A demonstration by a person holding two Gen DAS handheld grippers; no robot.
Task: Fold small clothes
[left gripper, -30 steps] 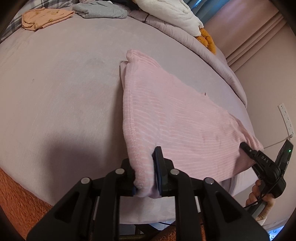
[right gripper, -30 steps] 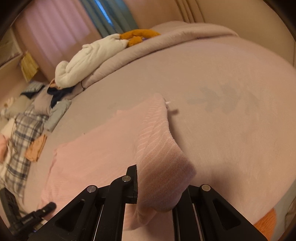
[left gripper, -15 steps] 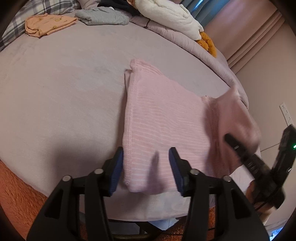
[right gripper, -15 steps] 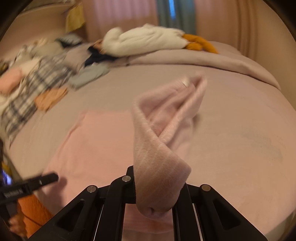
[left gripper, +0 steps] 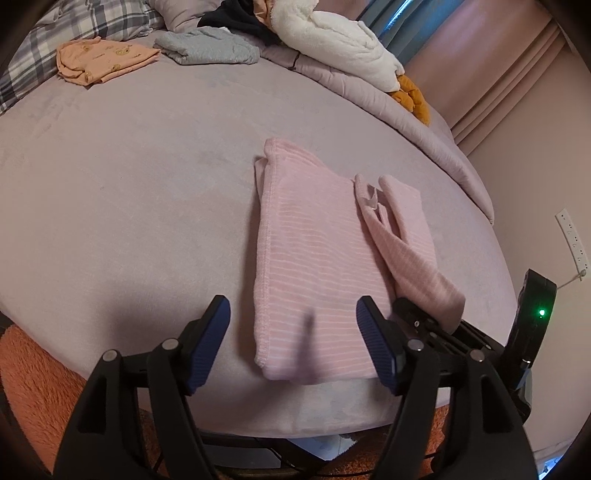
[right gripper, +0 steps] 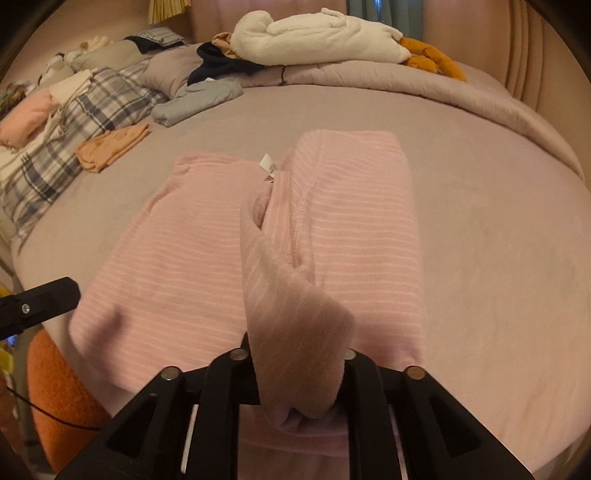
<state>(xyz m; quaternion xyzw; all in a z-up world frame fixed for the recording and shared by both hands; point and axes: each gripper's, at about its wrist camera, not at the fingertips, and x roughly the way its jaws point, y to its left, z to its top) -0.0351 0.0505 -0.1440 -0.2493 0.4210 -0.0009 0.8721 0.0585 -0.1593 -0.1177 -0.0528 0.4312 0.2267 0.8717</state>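
Observation:
A pink striped garment (left gripper: 314, 258) lies flat on the mauve bed (left gripper: 129, 184), with its right side folded over toward the middle as a narrow strip (left gripper: 413, 251). My left gripper (left gripper: 295, 336) hangs just above the garment's near edge, its jaws opening wide and pinching nothing. In the right wrist view my right gripper (right gripper: 295, 373) has the near end of the folded strip (right gripper: 295, 314) bunched between its fingers, and its jaws are starting to open. That gripper (left gripper: 417, 314) shows low on the right in the left wrist view. A white label (right gripper: 267, 166) sticks out at the fold.
At the far side of the bed lie an orange garment (left gripper: 103, 61), a folded grey garment (left gripper: 210, 50), a plaid cloth (left gripper: 74, 22) and a white fleece blanket (left gripper: 340, 44). An orange fuzzy seat (left gripper: 29, 369) stands below the bed's near edge. A socket strip (left gripper: 572, 236) hangs on the right wall.
My left gripper let go of the garment's near corner and opened wide. My right gripper swung the garment's right side up and over onto the middle, making a fold.

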